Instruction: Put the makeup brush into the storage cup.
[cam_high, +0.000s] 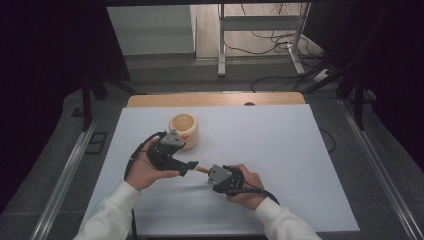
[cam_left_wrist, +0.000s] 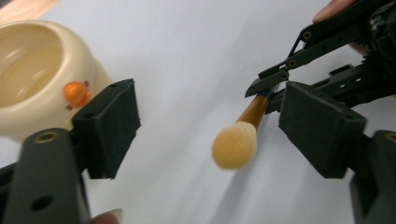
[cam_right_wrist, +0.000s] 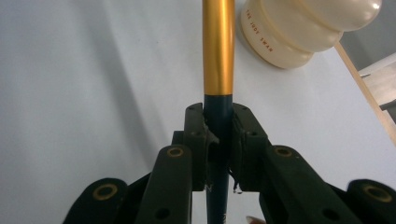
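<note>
A white sheet covers the bench (cam_high: 280, 165), with a strip of bare wood at its far edge and grey floor and trailing cables beyond. A cream, ribbed holder (cam_high: 184, 131) with an orange knob on its side stands on the sheet, towards the far left.

The right gripper (cam_right_wrist: 218, 140) is clamped tight on the dark handle of a makeup brush (cam_left_wrist: 240, 137). The gold ferrule runs out ahead of its jaws and the round, tan bristle head hangs in the air above the sheet. The left gripper (cam_left_wrist: 210, 130) has its jaws spread wide; the brush head floats between its pads without touching either one, and the holder sits just beside its left pad.

By my reading, this is a handover between the hands that leaves the brush carried by the right gripper alone, with the left free. The holder looks like the likely destination.

The next move calls for the left gripper to draw clear of the bristles, then for the right hand to swing the brush over the holder's open mouth, tip it handle-down or head-down as intended, and lower it inside before letting go. Bumping the light holder off its spot is the risk.
</note>
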